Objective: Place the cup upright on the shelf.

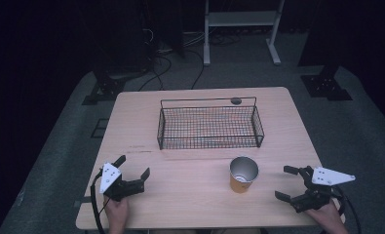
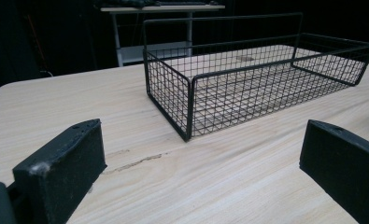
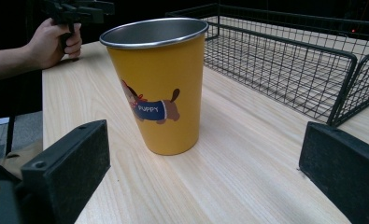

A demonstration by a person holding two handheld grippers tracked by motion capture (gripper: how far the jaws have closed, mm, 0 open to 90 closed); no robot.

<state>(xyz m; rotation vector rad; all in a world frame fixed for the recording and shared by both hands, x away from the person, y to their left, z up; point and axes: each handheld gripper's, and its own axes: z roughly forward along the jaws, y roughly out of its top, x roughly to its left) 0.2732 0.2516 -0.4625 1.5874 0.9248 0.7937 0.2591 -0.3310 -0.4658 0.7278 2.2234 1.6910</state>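
A yellow metal cup (image 1: 242, 175) with a cartoon dog stands upright on the wooden table (image 1: 190, 195), in front of a black wire basket (image 1: 209, 127). My right gripper (image 1: 289, 183) rests open near the table's front right, its jaws pointing at the cup (image 3: 156, 84) with a gap between them and it. At the front left my left gripper (image 1: 133, 165) is open and holds nothing; it faces the basket (image 2: 247, 84), which has nothing in it.
Beyond the table's far edge stand a white metal frame (image 1: 241, 24) and black stands with cables on the grey floor. In the right gripper view the other hand (image 3: 56, 39) holds its gripper at the far left.
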